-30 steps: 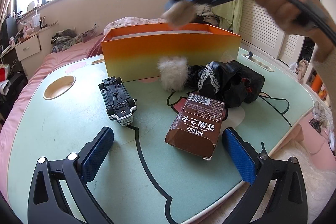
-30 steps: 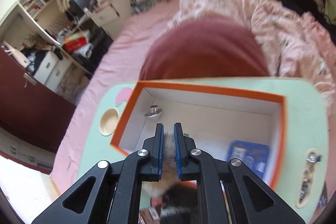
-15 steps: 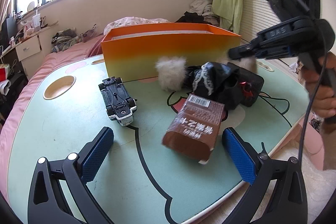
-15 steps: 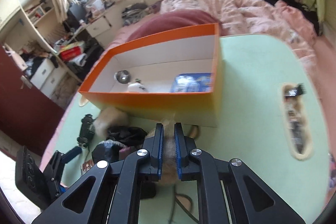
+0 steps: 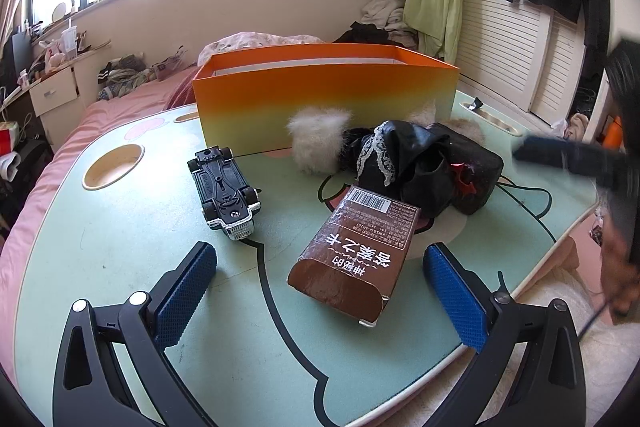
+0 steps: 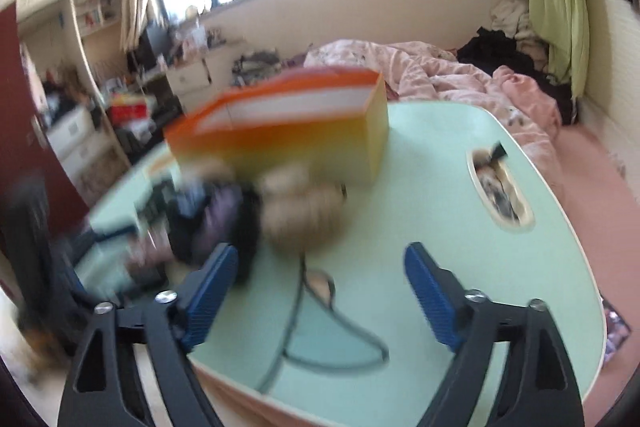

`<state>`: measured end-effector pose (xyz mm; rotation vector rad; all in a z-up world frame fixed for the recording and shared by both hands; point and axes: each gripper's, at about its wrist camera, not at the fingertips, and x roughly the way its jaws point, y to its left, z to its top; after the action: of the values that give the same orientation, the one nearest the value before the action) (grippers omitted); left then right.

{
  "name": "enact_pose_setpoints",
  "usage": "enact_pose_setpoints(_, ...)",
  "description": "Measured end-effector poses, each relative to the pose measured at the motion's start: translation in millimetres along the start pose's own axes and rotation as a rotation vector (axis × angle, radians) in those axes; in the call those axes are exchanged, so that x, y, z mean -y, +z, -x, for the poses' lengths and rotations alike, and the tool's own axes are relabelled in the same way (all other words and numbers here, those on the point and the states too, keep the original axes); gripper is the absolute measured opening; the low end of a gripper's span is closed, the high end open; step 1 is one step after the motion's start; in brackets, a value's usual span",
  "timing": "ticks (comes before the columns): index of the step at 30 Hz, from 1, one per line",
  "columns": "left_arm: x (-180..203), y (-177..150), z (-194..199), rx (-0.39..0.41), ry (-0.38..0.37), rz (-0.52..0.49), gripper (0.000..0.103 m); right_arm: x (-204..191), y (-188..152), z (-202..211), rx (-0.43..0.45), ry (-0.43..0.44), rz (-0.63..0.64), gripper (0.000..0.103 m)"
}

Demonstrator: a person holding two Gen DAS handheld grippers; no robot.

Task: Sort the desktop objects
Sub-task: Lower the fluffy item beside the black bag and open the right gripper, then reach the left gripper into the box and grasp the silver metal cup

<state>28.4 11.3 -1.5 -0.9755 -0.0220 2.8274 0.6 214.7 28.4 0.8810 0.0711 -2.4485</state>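
Note:
My left gripper point(image 5: 320, 293) stands open low over the green table point(image 5: 120, 267). A brown carton point(image 5: 356, 259) lies between its fingertips, and the pads do not touch it. An upturned black toy car point(image 5: 224, 187) lies to the left, before the orange box point(image 5: 324, 95). A white fur ball point(image 5: 316, 139), black lace cloth point(image 5: 404, 163) and a black case point(image 5: 476, 179) form a pile. My right gripper point(image 6: 322, 291), blurred, has its jaws opening with only table between them. A beige fur ball point(image 6: 300, 211) lies just beyond it, beside the pile.
The table has a round cup hollow point(image 5: 112, 167) at the left and a long slot point(image 6: 500, 187) holding small items at the right. A bed with pink bedding point(image 6: 460, 75) lies behind the table. The table's near edge point(image 6: 360, 415) is close below my right gripper.
My right gripper came down from above the orange box to the table's right side, shut on the beige fur ball, then opened; the ball now lies by the black pile. The left gripper stayed still.

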Motion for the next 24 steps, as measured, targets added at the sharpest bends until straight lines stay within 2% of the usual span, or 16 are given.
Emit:
enact_pose_setpoints(1,0.3,0.6,-0.1,0.0,0.0,0.0,0.103,-4.6,-8.0,-6.5,-0.016,-0.034,0.028,0.094)
enact_pose_setpoints(2,0.4,0.0,-0.1,-0.002,0.001,-0.002,0.103,-10.8,-12.3,-9.3,0.022,-0.086,0.079,0.103)
enact_pose_setpoints(3,1.0,0.0,0.7,-0.001,0.002,-0.005,0.103,-18.0,-16.4,-14.8,0.04,-0.128,0.114,0.103)
enact_pose_setpoints(7,-5.5,2.9,9.3,-0.014,0.003,-0.018,0.102,-18.6,-17.7,-17.2,0.037,-0.121,0.1,0.103)
enact_pose_setpoints(9,-12.2,10.1,27.4,0.025,0.01,-0.027,0.096,-16.4,-20.0,-15.9,0.042,-0.117,0.096,0.103)
enact_pose_setpoints(11,-24.7,31.2,50.7,0.09,0.035,-0.021,0.084,-15.5,-21.2,-16.0,0.044,-0.118,0.093,0.103)
enact_pose_setpoints(12,-30.3,43.6,59.2,0.109,0.035,-0.012,0.07,-16.4,-21.9,-15.6,0.044,-0.119,0.094,0.103)
enact_pose_setpoints(13,-35.2,57.5,64.2,0.113,0.025,-0.002,0.05,-15.9,-21.7,-15.6,0.045,-0.118,0.094,0.103)
enact_pose_setpoints(14,-41.0,75.2,63.2,0.095,-0.009,0.009,0.037,-15.5,-22.4,-15.1,0.046,-0.118,0.094,0.103)
enact_pose_setpoints(15,-45.4,95.6,54.8,0.047,-0.054,0.015,0.012,-14.3,-21.3,-17.1,0.045,-0.117,0.093,0.103)
enact_pose_setpoints(16,-47.9,111.2,44.1,-0.001,-0.083,0.021,0.007,-14.5,-21.2,-17.0,0.045,-0.117,0.093,0.103)
enact_pose_setpoints(18,-50.8,143.8,3.2,-0.145,-0.093,0.013,0.007,-16.7,-18.5,-16.1,0.047,-0.116,0.091,0.103)
enact_pose_setpoints(19,-51.5,158.5,-23.8,-0.229,-0.048,0.006,0.007,-16.6,-18.6,-15.9,0.048,-0.115,0.091,0.103)
enact_pose_setpoints(21,-53.6,169.8,-59.8,-0.324,0.04,0.003,0.007,-16.7,-18.3,-15.9,0.049,-0.115,0.091,0.103)
enact_pose_setpoints(24,-52.6,175.7,-106.9,-0.459,0.103,-0.009,0.007,-16.9,-17.3,-15.8,0.05,-0.112,0.092,0.103)
